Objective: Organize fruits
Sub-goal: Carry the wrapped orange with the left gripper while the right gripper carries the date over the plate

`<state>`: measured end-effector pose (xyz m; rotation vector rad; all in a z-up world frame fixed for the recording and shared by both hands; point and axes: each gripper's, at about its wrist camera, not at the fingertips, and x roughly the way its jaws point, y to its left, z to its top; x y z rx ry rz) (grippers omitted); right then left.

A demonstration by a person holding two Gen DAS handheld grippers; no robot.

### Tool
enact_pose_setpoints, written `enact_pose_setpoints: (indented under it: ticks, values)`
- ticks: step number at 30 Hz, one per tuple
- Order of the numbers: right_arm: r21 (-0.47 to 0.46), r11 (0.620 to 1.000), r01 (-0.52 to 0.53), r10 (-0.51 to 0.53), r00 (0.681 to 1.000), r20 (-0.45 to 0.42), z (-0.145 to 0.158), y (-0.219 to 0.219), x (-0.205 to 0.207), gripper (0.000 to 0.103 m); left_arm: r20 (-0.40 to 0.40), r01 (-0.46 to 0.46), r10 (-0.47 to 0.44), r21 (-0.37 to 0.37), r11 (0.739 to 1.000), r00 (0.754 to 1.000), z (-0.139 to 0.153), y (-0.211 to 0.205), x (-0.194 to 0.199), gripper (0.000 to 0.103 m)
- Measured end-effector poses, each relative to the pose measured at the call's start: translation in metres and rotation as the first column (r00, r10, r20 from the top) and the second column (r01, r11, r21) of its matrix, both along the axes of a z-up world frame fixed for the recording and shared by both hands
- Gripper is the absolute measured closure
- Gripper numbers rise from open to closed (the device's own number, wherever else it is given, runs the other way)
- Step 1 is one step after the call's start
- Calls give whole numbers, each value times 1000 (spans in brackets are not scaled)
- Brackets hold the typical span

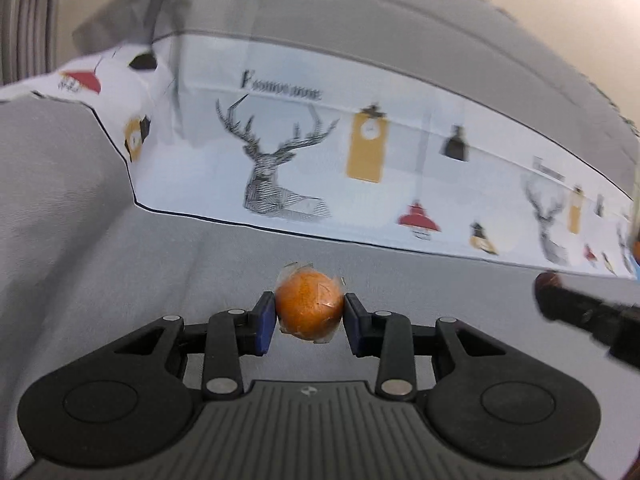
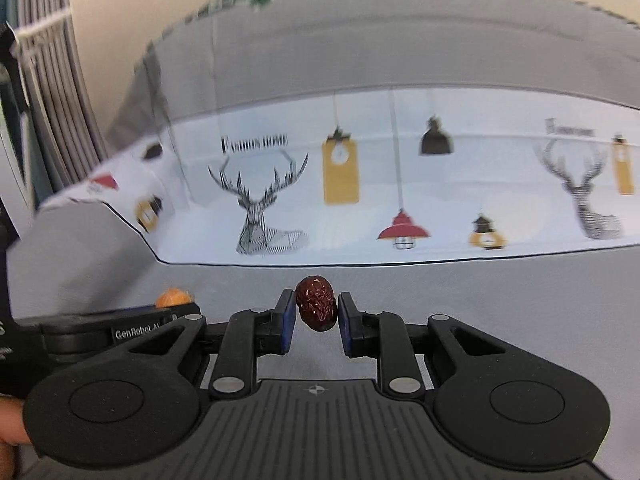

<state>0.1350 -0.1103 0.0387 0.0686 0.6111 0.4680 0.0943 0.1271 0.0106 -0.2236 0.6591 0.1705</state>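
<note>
A small orange (image 1: pixel 310 306) wrapped in clear film sits between the blue pads of my left gripper (image 1: pixel 310 314), which is shut on it above grey cloth. My right gripper (image 2: pixel 316 314) is shut on a wrinkled dark red date (image 2: pixel 316 303). In the left wrist view the right gripper (image 1: pixel 576 312) comes in from the right edge with the date (image 1: pixel 546 280) at its tip. In the right wrist view the left gripper (image 2: pixel 120 326) lies low at the left, with the orange (image 2: pixel 173 297) showing over it. Both views are blurred.
Ahead lies a white cloth panel (image 1: pixel 280 152) printed with deer heads and lamps, bordered by grey fabric (image 1: pixel 60 200). Grey ribbed slats (image 2: pixel 48 80) stand at the far left. A fingertip (image 2: pixel 10 420) shows at the lower left edge.
</note>
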Motion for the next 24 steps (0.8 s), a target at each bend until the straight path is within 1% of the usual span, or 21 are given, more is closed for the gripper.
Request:
enact_pose_setpoints:
  ticks: [3,5,6,9,11,12,14,17,19,21,24]
  values:
    - [29,999,39,-40,999,28,12,-29,-43,79,10,64,-64,20,998,998,4,-24,-38,63]
    - [45,997,70,-71,997,25,14,-47,-69,79,2,107,-107,30,994,994,1,-41,-62,63]
    - [48,995,83,-84,996,18,13,-56,-80,79,-7,125,-125,24,992,992,-1,-48,-74,63]
    - [23,992,125,-125,992,-5,8,-78,-103,79,-26,157,-158,-30,987,987,-4,-64,-101,63]
    - [21,988,153,-153,988,-17,7,-89,-109,79,-30,190,-192,-54,980,981,-4,-75,-115,63]
    - [23,986,166,-166,986,-20,8,-93,-111,79,-35,211,-213,-53,976,976,-4,-82,-121,63]
    - [32,982,189,-188,982,-21,8,-100,-113,79,-33,255,-256,-33,966,966,-1,-95,-130,63]
    - [45,977,211,-209,977,-42,3,-103,-113,79,8,326,-327,20,945,945,-1,-112,-144,63]
    - [39,979,200,-199,979,-41,0,-100,-116,79,12,363,-364,54,930,931,-12,-117,-151,63]
    - [14,984,178,-178,984,-17,-3,-93,-120,79,-23,384,-384,84,919,923,-22,-121,-152,63]
    - [-13,988,153,-152,988,23,-6,-88,-129,79,-4,396,-397,72,915,918,-25,-118,-150,63]
